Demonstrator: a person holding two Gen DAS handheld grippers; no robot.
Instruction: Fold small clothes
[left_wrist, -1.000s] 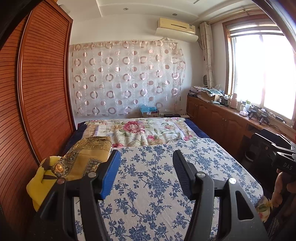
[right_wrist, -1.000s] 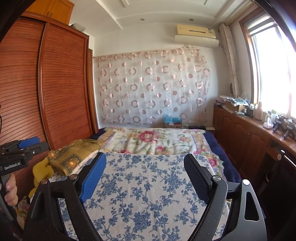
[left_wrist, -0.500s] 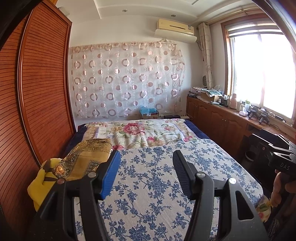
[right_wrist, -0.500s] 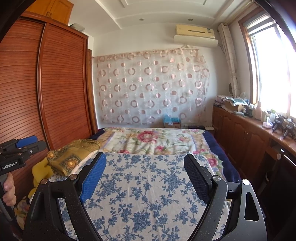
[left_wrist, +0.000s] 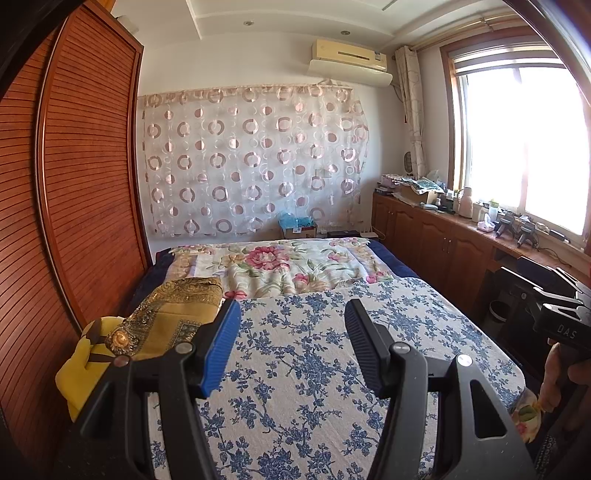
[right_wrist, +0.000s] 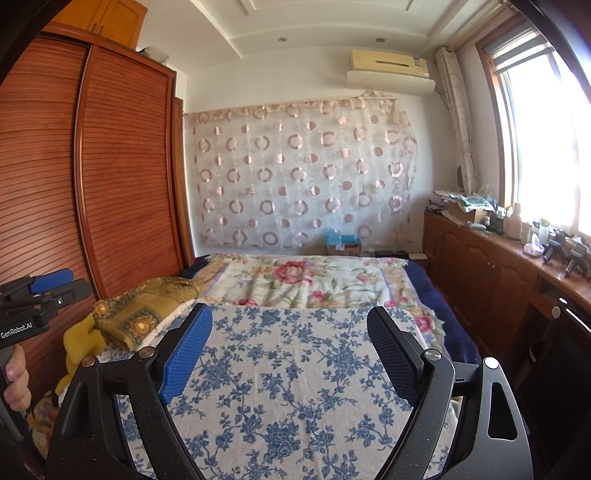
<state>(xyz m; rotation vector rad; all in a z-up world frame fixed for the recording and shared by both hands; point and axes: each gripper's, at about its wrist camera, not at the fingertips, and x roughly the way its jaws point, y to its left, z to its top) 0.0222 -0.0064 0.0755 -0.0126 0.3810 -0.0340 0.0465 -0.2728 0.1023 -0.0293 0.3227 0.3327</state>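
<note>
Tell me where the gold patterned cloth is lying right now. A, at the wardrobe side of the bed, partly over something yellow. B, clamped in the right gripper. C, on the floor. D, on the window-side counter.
A: the gold patterned cloth lies at the bed's wardrobe-side edge, draped partly over a yellow item; neither gripper touches it.

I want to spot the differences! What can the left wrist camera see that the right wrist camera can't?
Only the left wrist view shows the left tool from behind, jaws apart and empty, with the right hand at the edge.

Only the right wrist view shows the right tool, open wider and empty, the left hand, and cupboards above the wardrobe.

Both show the blue flowered sheet, gold folded cloth, circle curtain and window.
</note>
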